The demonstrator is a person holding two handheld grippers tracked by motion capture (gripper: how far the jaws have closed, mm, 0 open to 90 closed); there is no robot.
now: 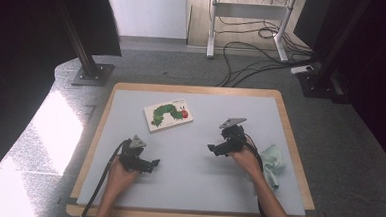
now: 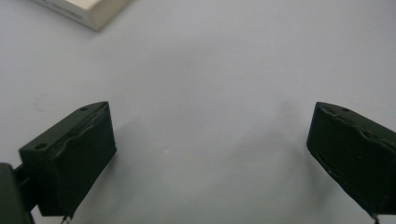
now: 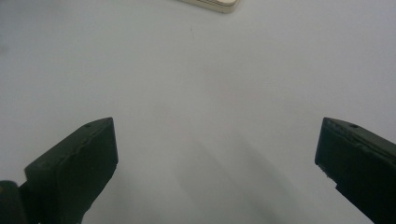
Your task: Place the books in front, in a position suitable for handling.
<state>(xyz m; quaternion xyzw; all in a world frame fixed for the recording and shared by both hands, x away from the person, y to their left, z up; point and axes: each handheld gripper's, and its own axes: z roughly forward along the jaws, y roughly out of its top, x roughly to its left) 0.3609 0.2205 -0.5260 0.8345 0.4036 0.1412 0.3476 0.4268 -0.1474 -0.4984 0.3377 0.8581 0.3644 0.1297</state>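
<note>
Nearest the person, the left gripper (image 1: 154, 163) hovers low over the grey table (image 1: 202, 189), its jaws spread wide with nothing between them. A little farther and to the right, the right gripper (image 1: 211, 148) points left, likewise spread wide and empty (a pale green cloth (image 1: 273, 163) lies just beyond that hand). Farther still, left of centre, lies the picture book (image 1: 168, 115), flat, its long axis running left-near to right-far. By my judgement, both grippers stand about equally near it.
</note>
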